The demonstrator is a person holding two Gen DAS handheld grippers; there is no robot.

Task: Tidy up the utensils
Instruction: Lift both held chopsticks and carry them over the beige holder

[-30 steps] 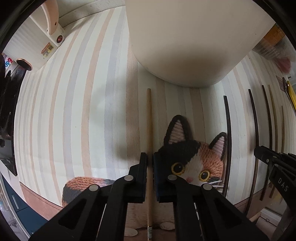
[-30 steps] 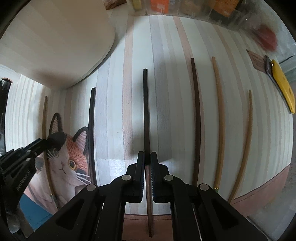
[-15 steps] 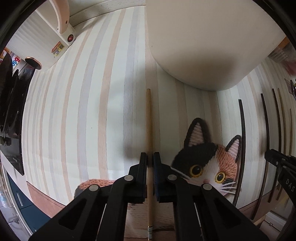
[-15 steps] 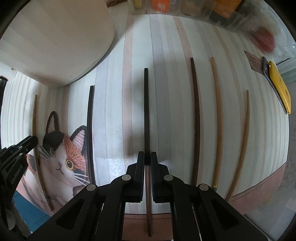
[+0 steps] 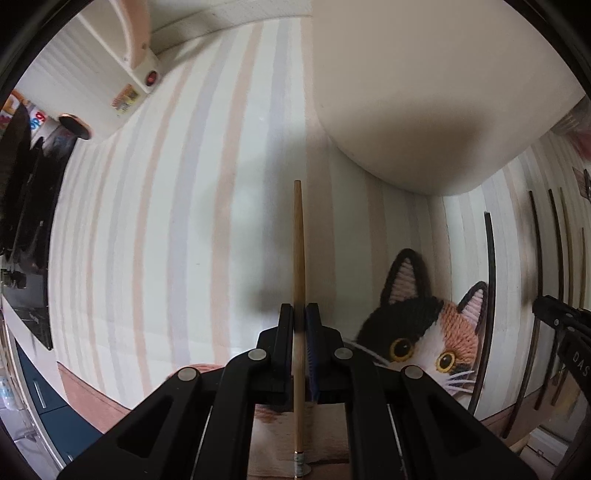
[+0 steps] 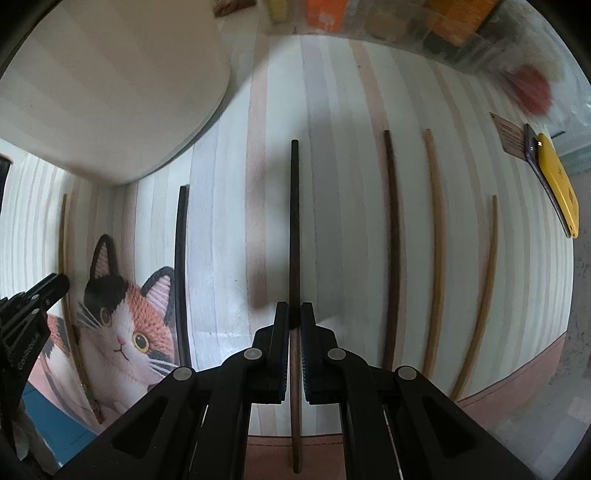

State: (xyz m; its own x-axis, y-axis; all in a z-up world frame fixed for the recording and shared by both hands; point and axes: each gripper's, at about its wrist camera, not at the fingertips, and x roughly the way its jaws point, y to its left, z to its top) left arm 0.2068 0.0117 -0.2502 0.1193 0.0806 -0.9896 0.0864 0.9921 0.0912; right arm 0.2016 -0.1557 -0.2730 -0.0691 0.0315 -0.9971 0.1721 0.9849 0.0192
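Note:
My left gripper (image 5: 299,314) is shut on a light wooden chopstick (image 5: 298,243) and holds it above the striped cloth (image 5: 166,221), left of the cat mat (image 5: 417,325). My right gripper (image 6: 294,314) is shut on a dark brown chopstick (image 6: 294,221) over the cloth. On the cloth lie a black chopstick (image 6: 181,258), another dark brown one (image 6: 391,240) and two light wooden ones (image 6: 437,240) to the right. The left gripper also shows at the left edge of the right wrist view (image 6: 33,306).
A large cream container (image 5: 424,92) stands at the back, close ahead of the left gripper. A white appliance (image 5: 122,66) is at the far left. A yellow object (image 6: 557,188) and packets (image 6: 443,22) lie at the right and back edges. The table's front edge (image 6: 517,391) is near.
My left gripper has moved left with the light chopstick, away from the cat mat. My right gripper has barely moved.

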